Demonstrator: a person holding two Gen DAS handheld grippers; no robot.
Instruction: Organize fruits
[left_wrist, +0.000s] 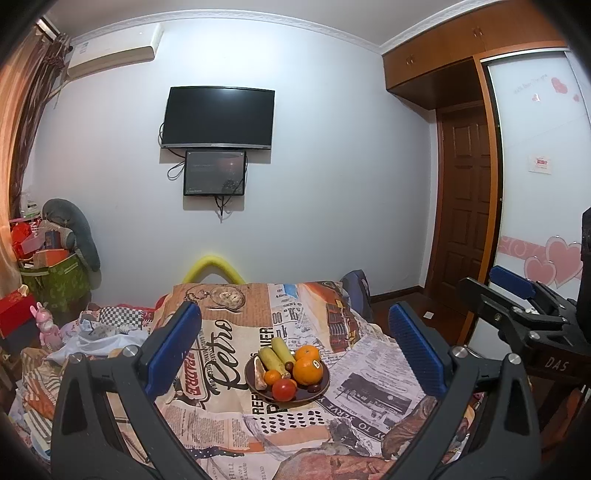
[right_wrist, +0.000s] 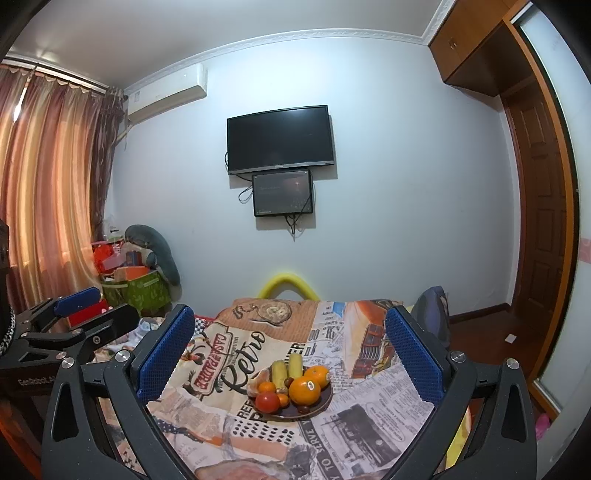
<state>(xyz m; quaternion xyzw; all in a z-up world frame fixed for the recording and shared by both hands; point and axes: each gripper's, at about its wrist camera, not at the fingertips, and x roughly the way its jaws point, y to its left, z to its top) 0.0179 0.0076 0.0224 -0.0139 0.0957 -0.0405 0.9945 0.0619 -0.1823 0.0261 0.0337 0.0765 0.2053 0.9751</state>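
Observation:
A dark round plate (left_wrist: 320, 392) (right_wrist: 325, 403) heaped with fruit sits on a table under a newspaper-print cloth (left_wrist: 221, 354) (right_wrist: 369, 417). On it lie two big oranges (left_wrist: 307, 370) (right_wrist: 304, 390), a red tomato (left_wrist: 283, 389) (right_wrist: 267, 401), small tangerines (left_wrist: 273, 376), two green-yellow corn cobs (left_wrist: 274, 357) (right_wrist: 279, 372) and small dark fruits (left_wrist: 314, 387). My left gripper (left_wrist: 295, 350) is open and empty, raised short of the plate. My right gripper (right_wrist: 290, 354) is open and empty too; it shows at the right in the left wrist view (left_wrist: 517, 291).
A TV (left_wrist: 218, 118) and a small screen (left_wrist: 215, 172) hang on the far wall. Boxes, a green bag (left_wrist: 55, 277) and a grey plush toy stand at the left. A wooden door (left_wrist: 469, 206) and wardrobe are on the right. A yellow foam tube (left_wrist: 214, 266) rises behind the table.

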